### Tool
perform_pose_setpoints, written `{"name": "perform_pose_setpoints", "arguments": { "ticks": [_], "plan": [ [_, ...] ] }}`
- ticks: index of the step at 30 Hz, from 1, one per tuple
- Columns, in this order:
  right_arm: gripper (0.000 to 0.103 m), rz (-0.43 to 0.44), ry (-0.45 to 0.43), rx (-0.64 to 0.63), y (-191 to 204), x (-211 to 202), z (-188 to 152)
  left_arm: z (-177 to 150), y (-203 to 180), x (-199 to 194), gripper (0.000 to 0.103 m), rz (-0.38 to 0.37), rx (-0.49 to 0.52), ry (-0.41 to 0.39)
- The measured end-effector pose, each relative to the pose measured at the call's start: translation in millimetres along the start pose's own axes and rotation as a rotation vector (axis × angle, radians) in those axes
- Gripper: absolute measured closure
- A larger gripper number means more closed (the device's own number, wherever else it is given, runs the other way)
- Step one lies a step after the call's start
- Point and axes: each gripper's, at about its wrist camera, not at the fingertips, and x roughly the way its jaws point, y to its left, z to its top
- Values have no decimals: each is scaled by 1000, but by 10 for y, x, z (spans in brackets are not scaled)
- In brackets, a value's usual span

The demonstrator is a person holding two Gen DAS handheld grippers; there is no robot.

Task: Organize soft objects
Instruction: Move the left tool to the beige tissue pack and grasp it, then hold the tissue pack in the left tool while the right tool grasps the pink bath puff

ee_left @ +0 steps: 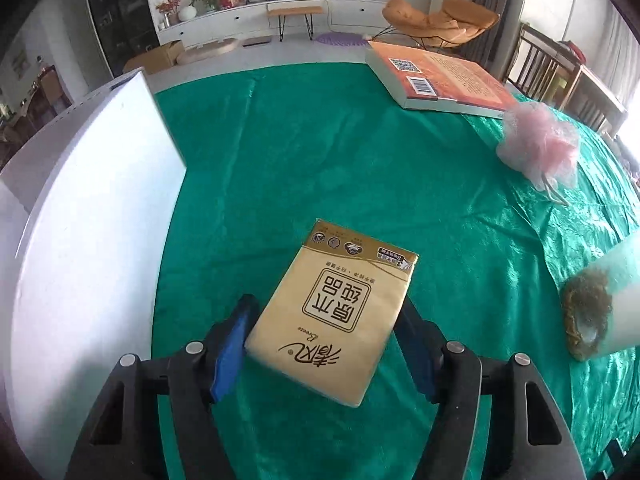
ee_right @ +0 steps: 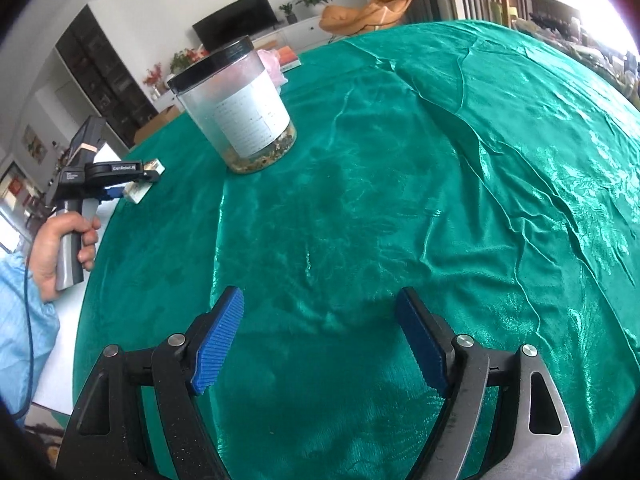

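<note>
A yellow tissue pack point(ee_left: 340, 312) with printed characters sits between the blue pads of my left gripper point(ee_left: 326, 308), which is shut on its two long sides. The pack tilts, its far end toward the green cloth point(ee_left: 320, 152). In the right wrist view the same left gripper point(ee_right: 148, 178) shows far left, held by a hand point(ee_right: 52, 248), with the pack point(ee_right: 138, 194) in its jaws. A pink mesh bath pouf point(ee_left: 540, 148) lies at the right, near a book. My right gripper point(ee_right: 320, 296) hovers open over bare cloth with nothing between its fingers.
A white box point(ee_left: 88, 220) stands along the table's left side. An orange book point(ee_left: 436, 80) lies at the far edge. A clear jar with a black lid point(ee_right: 236, 108) stands on the cloth, also at the right edge as the jar point(ee_left: 600, 300). The cloth is wrinkled on the right.
</note>
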Motion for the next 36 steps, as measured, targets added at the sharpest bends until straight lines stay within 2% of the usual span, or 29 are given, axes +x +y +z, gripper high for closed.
{"name": "perform_pose_setpoints", "arguments": {
  "ticks": [3, 5, 7, 8, 10, 13, 15, 18, 21, 24, 29, 30, 31, 32, 34, 36],
  "plan": [
    [21, -2, 0, -2, 3, 2, -4, -508, -40, -285, 35, -53, -54, 8],
    [21, 28, 4, 22, -47, -20, 8, -839, -80, -380, 35, -24, -37, 2],
    [21, 96, -5, 85, -166, -100, 86, -1077, -161, -460, 28, 50, 34, -60],
    [21, 113, -20, 100, -215, -154, 172, -1143, -173, -495, 24, 62, 59, -94],
    [21, 99, -39, 51, -243, -247, 538, -1185, -135, -482, 4, 82, 73, -117],
    [21, 93, -34, -42, -169, -313, 1349, -1142, 50, -427, 0, 18, -7, -97],
    [21, 127, 35, -104, -29, -192, 1953, -1109, 56, -383, 0, 28, -1, -93],
    [21, 156, 166, -209, 332, 223, 2717, -1130, 66, -398, 0, 29, -2, -97],
    [21, 126, 273, -278, 716, 734, 3166, -1140, 78, -401, 0, 27, -1, -98],
    [23, 156, 384, -294, 1015, 1262, 3354, -1114, 66, -378, 0, 28, -3, -99],
    [26, 44, 541, -411, 1272, 1937, 3263, -1110, 59, -375, 0, 30, -5, -99],
    [40, 23, 567, -413, 1273, 2025, 3248, -1109, 59, -375, 0, 30, -5, -99],
    [69, 11, 584, -395, 1266, 2102, 3249, -1110, 60, -376, 0, 30, -5, -99],
    [81, 22, 596, -366, 1237, 2155, 3271, -1109, 62, -376, 0, 29, -4, -99],
    [87, 35, 597, -357, 1254, 2212, 3263, -1111, 66, -380, 0, 27, -5, -100],
    [91, 5, 571, -382, 1253, 2173, 3246, -1112, 67, -383, 0, 27, -5, -100]
  ]
}}
